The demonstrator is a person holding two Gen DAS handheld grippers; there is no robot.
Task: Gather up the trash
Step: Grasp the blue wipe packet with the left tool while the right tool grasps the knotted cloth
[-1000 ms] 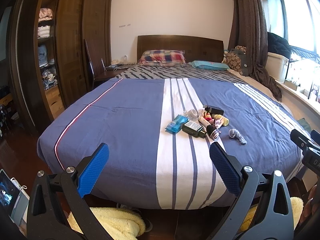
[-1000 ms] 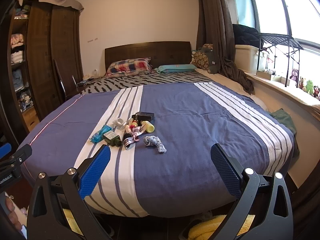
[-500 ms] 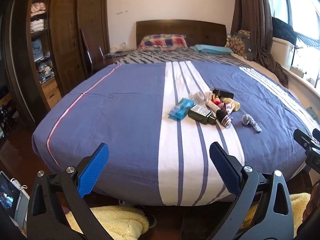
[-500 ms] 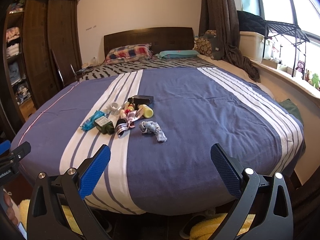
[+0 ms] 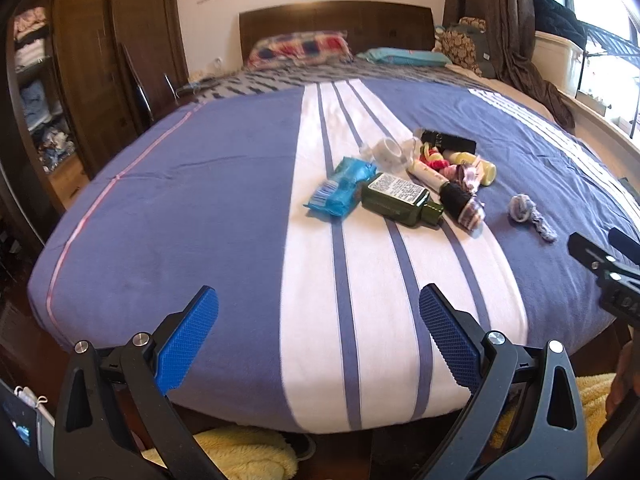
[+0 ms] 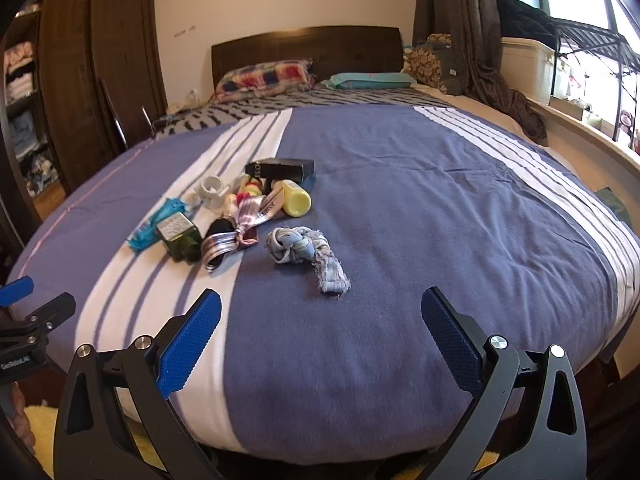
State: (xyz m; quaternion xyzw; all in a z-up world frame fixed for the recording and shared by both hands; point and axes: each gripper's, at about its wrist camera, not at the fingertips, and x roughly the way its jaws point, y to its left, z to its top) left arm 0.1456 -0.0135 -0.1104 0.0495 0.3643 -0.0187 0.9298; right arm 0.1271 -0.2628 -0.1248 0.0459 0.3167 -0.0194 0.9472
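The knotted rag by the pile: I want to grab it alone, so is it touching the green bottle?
Apart. In the right wrist view, bare blue blanket separates the knotted rag from the green bottle.

two black hand-held grippers with blue pads

left gripper (image 5: 319,334) and right gripper (image 6: 321,336) alike: black angular arms, silver round screws, blue cross-hatched fingers (image 5: 188,342); white lettering marks the left gripper's body in the right wrist view.

A bed (image 5: 200,208) with striped blue cover fills the room; dark wardrobe (image 5: 100,60) left, bright window (image 6: 580,20) right.
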